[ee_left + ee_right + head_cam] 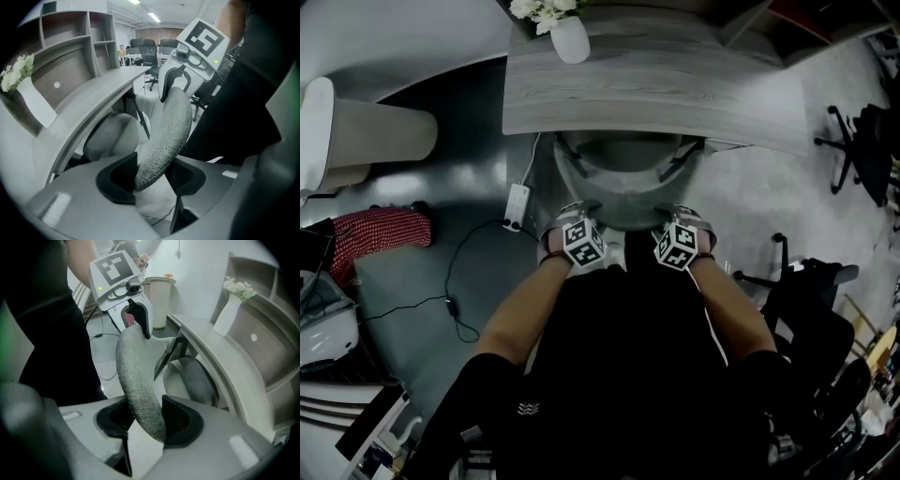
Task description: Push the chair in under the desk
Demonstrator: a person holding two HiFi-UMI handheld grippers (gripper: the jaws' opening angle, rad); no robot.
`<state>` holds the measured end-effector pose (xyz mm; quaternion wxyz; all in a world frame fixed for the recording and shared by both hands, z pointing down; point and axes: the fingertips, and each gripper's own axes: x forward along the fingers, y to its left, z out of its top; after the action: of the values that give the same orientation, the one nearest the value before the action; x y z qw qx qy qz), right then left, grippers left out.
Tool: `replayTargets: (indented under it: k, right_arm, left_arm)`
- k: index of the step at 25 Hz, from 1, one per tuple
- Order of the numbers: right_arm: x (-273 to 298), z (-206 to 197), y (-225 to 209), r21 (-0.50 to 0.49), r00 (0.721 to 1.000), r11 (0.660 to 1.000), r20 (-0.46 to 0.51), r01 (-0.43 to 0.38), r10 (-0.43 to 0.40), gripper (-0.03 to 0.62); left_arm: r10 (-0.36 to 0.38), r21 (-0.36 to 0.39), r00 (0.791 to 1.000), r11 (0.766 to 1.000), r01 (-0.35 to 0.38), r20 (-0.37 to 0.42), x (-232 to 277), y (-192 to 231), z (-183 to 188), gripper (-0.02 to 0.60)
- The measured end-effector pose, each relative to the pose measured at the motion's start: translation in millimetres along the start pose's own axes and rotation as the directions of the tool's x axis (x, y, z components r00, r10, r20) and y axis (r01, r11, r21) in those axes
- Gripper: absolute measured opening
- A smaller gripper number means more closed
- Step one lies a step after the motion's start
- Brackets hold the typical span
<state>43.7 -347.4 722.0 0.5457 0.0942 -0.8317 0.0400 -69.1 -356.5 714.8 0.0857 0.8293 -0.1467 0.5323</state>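
The only container on the table (pixel 675 84) is one white vase (pixel 570 39) at the upper left of the head view, and it holds a bunch of white flowers (pixel 542 9). You have one grey chair (pixel 623 187) in front of you at the middle of that view. Its seat is already partly beneath the table's curved near edge, while its backrest stands on your side of that edge. Both of your grippers clamp the backrest's padded top rim: the left gripper (pixel 152 176) near the rim's left end, the right gripper (pixel 149 420) near its right end, each with the rim pinched between its pads. Bare floor (pixel 750 187) lies on both sides of the chair. One power strip (pixel 517 206) with its cable lies close by at the left. Two black office chairs (pixel 862 150) stand well apart at the right.
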Motion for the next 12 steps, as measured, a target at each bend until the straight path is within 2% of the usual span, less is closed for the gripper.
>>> replayTargets:
  k: [7,12]
  right_arm:
    - [-0.6,-4.1,-4.5,-0.013,1.000,1.000,0.003,-0.003,0.003,0.163]
    - [-1.3,-1.8,-1.5,-0.026,0.999,0.998,0.016,-0.049,0.049,0.164]
  left_arm:
    - [-0.006,-0.007,1.000,1.000,0.006,-0.006,3.6,0.1,4.6,0.187]
    - [-0.025,-0.008,1.000,1.000,0.025,-0.007,3.5,-1.1,3.0,0.193]
